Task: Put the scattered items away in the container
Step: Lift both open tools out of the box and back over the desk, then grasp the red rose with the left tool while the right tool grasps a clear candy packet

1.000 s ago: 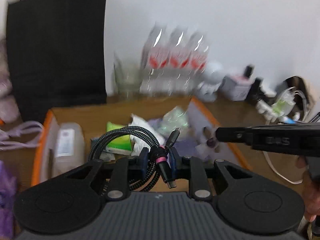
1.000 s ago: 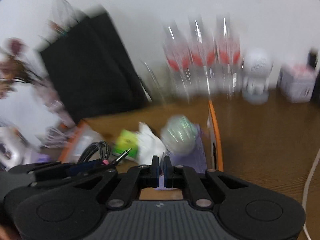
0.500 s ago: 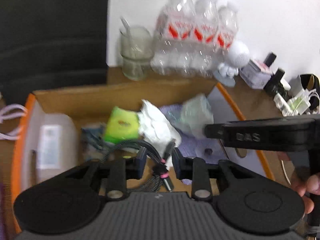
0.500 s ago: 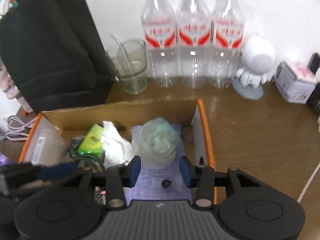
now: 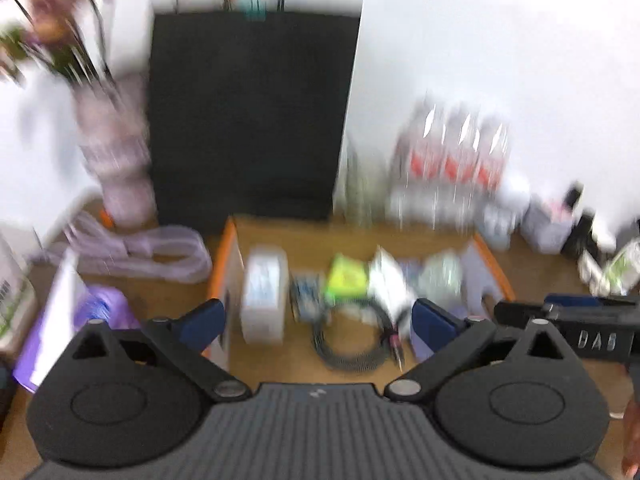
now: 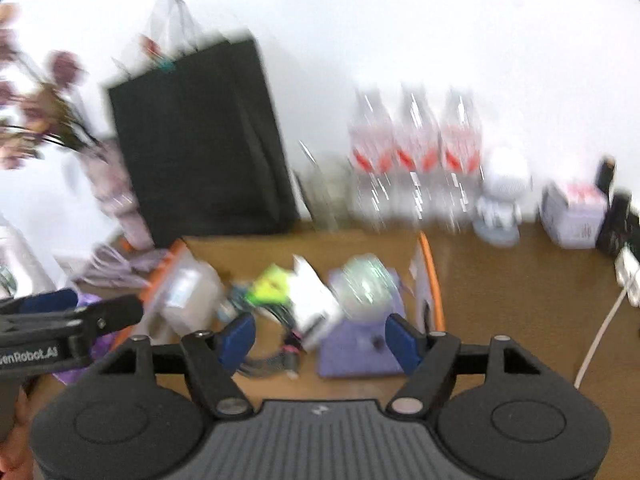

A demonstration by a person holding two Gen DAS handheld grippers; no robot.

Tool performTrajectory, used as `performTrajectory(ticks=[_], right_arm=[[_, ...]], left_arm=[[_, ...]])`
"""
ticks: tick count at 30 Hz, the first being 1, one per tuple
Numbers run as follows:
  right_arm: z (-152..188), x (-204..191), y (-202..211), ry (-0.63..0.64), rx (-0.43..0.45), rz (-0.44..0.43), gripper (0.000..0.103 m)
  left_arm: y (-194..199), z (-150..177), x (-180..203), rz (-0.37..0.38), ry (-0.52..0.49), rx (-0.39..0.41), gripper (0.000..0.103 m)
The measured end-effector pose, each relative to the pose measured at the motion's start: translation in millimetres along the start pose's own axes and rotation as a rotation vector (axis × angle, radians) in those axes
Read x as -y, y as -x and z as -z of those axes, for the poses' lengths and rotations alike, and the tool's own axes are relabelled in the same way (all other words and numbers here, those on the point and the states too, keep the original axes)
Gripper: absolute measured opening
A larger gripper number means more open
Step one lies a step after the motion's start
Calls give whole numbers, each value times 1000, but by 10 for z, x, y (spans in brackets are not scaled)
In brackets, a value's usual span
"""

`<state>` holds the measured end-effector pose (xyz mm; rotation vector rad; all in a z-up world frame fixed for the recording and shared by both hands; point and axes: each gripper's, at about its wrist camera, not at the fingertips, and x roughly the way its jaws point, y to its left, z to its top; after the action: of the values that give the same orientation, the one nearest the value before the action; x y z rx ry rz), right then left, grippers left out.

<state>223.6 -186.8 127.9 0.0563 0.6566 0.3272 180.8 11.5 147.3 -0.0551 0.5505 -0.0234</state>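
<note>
The cardboard box with orange edges (image 5: pixel 226 256) sits on the wooden table; it also shows in the right wrist view (image 6: pixel 430 276). Inside lie a coiled black braided cable (image 5: pixel 352 348), a white pack (image 5: pixel 264 292), a green packet (image 5: pixel 346 278), a white wrapper (image 5: pixel 386 280), a pale green ball (image 6: pixel 362 280) and a purple pad (image 6: pixel 356 354). My left gripper (image 5: pixel 316 322) is wide open and empty above the box's near side. My right gripper (image 6: pixel 322 338) is wide open and empty over the cable (image 6: pixel 276 354) and pad. Both views are blurred.
A black bag (image 5: pixel 252 116), a glass (image 6: pixel 324 196), three water bottles (image 6: pixel 416 152), a white robot figure (image 6: pixel 502 196) and a small box (image 6: pixel 572 216) stand behind. A lilac cable (image 5: pixel 136 250) and purple item (image 5: pixel 96 312) lie left. A white cord (image 6: pixel 600 332) runs right.
My left gripper has let go of the black cable, which now lies in the box, and opened wide. Both grippers have pulled back and up from the box. My right gripper opened wider.
</note>
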Motion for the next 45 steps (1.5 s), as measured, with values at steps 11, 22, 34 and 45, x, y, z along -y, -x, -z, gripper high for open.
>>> performTrajectory(ticks=[11, 22, 34, 45], right_arm=[[767, -244, 839, 20, 242, 46, 72], [2369, -35, 1802, -70, 205, 8, 74], [2370, 55, 1728, -33, 180, 35, 67], [2093, -312, 940, 102, 63, -40, 55]], left_arm=[[943, 722, 142, -36, -17, 265, 103], [1748, 2255, 284, 239, -29, 113, 103], [922, 2152, 784, 277, -154, -67, 41], [984, 1982, 111, 235, 9, -43, 19]])
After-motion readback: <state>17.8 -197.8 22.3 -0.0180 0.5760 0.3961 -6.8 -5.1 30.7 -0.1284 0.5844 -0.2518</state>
